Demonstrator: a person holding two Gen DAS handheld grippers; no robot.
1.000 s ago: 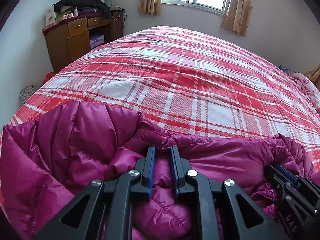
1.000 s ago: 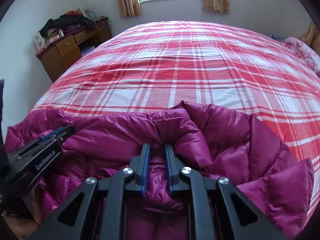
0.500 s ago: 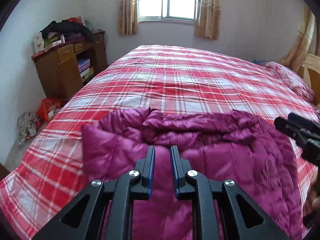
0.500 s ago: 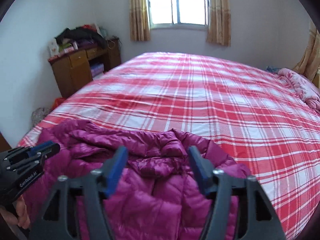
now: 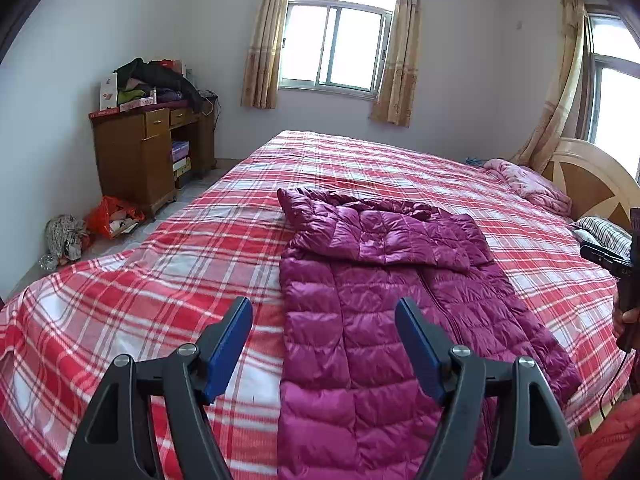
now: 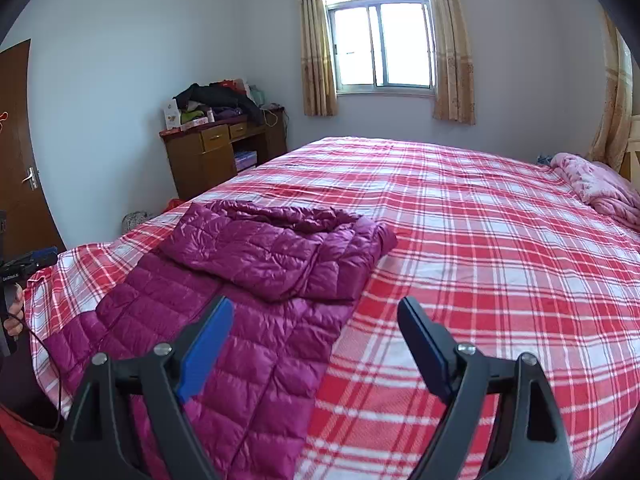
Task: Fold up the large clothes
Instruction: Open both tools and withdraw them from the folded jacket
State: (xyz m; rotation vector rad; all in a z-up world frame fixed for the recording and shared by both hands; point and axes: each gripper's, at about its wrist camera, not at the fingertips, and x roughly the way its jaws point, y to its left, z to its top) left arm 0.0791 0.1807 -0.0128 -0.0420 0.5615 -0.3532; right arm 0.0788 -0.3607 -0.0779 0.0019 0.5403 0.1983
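Left wrist: quilted, glossy magenta jacket [image 5: 384, 280].

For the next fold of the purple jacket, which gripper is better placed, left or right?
Probably left. The left gripper hangs open directly over the jacket, while the right gripper faces mostly bare bedspread.

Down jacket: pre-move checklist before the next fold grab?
1. Left gripper open, nothing held: ok.
2. Right gripper open, nothing held: ok.
3. Down jacket lying on the plaid bedspread, top part folded down over the body: ok.
4. Folded layer flat: not ok, its far edge is bunched.
5. Near hem in view for a grab: cannot tell, hidden below both frames.
6. Bedspread beside the jacket free of other items: ok.
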